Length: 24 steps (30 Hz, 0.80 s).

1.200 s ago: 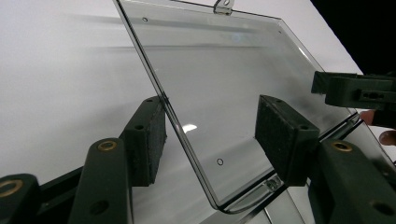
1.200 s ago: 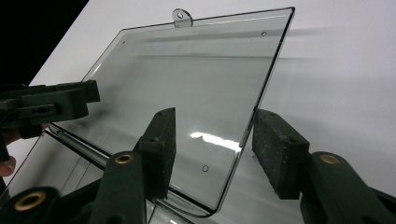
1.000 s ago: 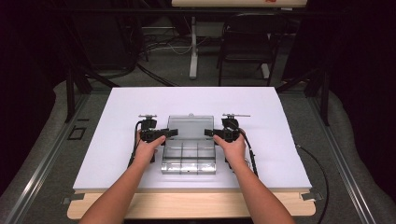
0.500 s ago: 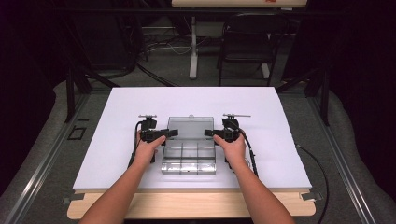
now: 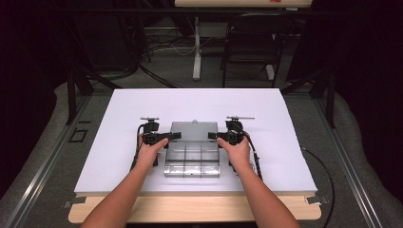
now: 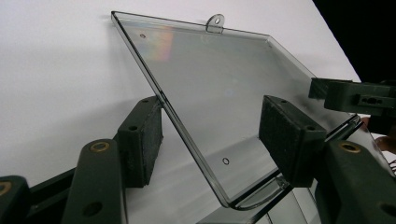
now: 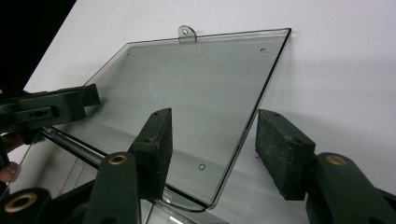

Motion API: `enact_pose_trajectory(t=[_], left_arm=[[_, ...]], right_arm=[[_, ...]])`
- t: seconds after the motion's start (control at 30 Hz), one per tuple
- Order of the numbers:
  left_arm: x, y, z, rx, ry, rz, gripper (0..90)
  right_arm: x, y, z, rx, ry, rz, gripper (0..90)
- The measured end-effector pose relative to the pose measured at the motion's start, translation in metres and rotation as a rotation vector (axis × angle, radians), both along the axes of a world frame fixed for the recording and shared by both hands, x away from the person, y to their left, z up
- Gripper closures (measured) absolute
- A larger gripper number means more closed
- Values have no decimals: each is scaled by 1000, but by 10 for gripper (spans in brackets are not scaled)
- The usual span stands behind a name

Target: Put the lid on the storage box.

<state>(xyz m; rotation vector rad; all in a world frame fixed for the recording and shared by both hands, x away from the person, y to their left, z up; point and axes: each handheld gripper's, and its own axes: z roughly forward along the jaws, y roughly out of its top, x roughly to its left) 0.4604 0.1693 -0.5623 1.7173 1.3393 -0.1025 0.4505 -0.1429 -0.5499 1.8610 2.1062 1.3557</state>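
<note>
On the white tabletop (image 5: 119, 142) a clear compartment box (image 5: 192, 161) sits in the middle near our edge, its lid (image 5: 194, 129) swung open and lying flat on the far side, hinged to the base.

At the left, our left gripper (image 5: 175, 136) straddles the lid's left edge. In the left gripper view the lid (image 6: 219, 88) runs between the two pads, with a plain gap on either side; the jaws stand wide, have just been opening, and press on nothing. So the lid sits between them but is not held.

At the right, our right gripper (image 5: 212, 136) mirrors this on the lid's right edge. In the right gripper view the lid (image 7: 196, 88) edge passes between the pads, again with daylight on both sides; these jaws too are wide, have just been opening, and hold nothing.

We judge that the lid has been let go and the risk now lies in pulling away. If we lift or draw back at a slant, a pad could catch the thin edge and flip the lid or drag the light box across the smooth tabletop. If one side snags, the box would twist. The compartments look empty to us, though the clear plastic makes that hard to confirm.
</note>
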Motion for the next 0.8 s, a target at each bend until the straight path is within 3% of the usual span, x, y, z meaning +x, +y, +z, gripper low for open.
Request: enact_pose_trajectory(t=[0.8], left_arm=[[0,0,0,1,2,5,402]], right_arm=[[0,-2,0,9,13,4,470]])
